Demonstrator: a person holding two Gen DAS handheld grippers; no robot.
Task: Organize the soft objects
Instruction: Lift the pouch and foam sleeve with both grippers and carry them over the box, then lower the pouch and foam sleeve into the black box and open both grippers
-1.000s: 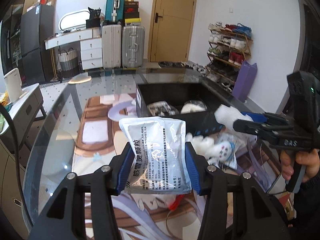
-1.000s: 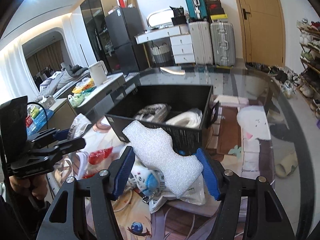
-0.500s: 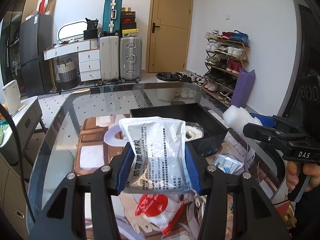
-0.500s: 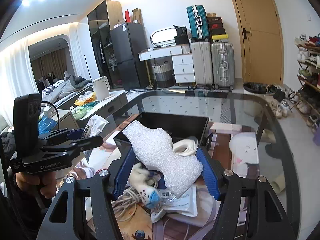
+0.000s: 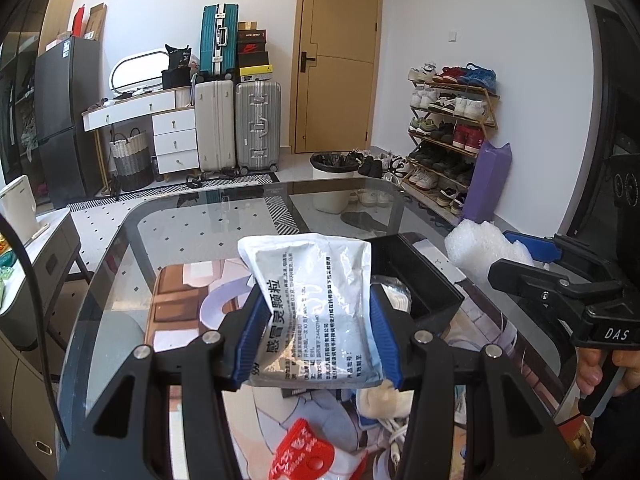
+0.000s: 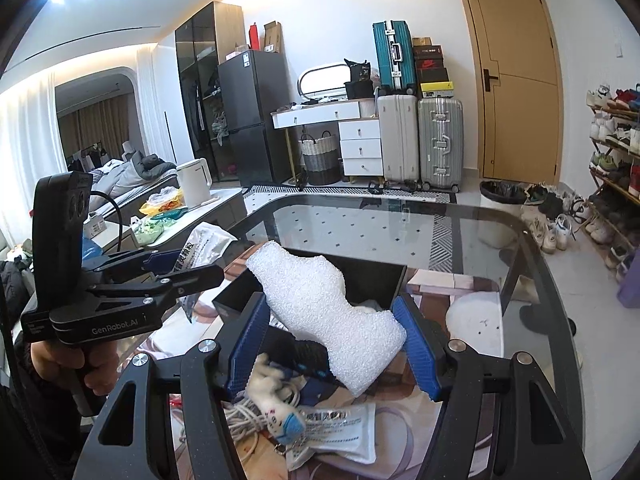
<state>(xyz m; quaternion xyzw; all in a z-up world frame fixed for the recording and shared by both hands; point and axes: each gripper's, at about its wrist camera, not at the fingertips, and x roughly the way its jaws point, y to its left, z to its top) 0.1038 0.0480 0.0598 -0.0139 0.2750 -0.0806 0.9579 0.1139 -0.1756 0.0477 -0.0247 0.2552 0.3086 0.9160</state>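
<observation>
While you hold both tools up over the glass bench (image 5: 192, 220), your left hand-held gripper (image 5: 316, 336) is clamped on a silver-white sachet (image 5: 312, 308) printed with dark characters; the blue pads (image 5: 252, 340) press its two side edges and the pouch stands upright between them. Your right hand-held gripper (image 6: 332, 348) is clamped on a white foam piece (image 6: 320, 312), a knobbly block that leans to the left, its lower end pinched against the right pad and its upper end rising past the left one.

Just beyond both sets of fingertips sits the black bin (image 6: 384, 280), open at the top, with pale soft items partly visible inside. The sachet hangs in front of its near-left corner in the left wrist view, and the foam piece hangs over its near wall in the right wrist view.

Below your right hand-held gripper lie a small white plush with a blue tip (image 6: 280, 412), a coil of pale cord (image 6: 244, 416) and another flat sachet (image 6: 340, 432), all touching one another on the bench. Below your left hand-held gripper a red packet (image 5: 304, 456) rests on the printed mat (image 5: 180, 300).
</observation>
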